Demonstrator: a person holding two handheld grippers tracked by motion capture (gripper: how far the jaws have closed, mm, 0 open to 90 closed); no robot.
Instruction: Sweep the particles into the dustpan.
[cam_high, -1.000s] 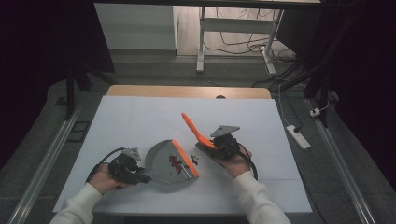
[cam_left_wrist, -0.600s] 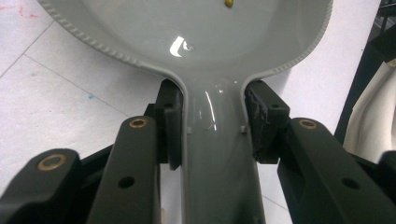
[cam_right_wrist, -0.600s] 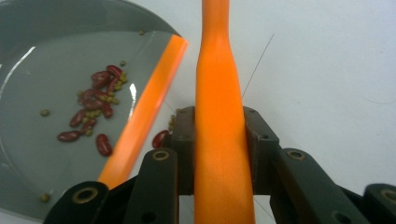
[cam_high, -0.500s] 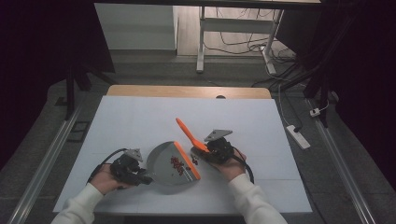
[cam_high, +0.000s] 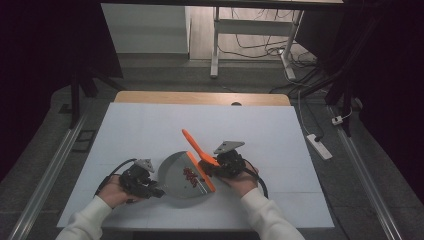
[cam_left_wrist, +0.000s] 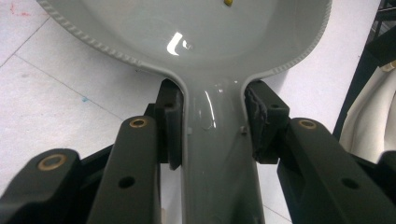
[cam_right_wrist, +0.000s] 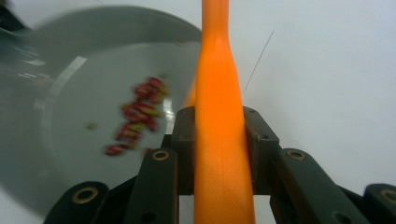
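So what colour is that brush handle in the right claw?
Bright orange; the brush handle shows best in the right gripper view.

High view overhead, facing forward-down on table; gripper views close, along jaws; all share dustpan.

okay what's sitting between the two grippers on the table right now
In the high view, the grey dustpan, with red bits and the orange brush, lies between the left gripper and right gripper.

A rectangular table with a white top and a strip of bare light wood along its far edge carries the things. A grey plastic dustpan lies on it near the front edge, toward the middle. The long orange blade of a brush rests along the dustpan's right edge.
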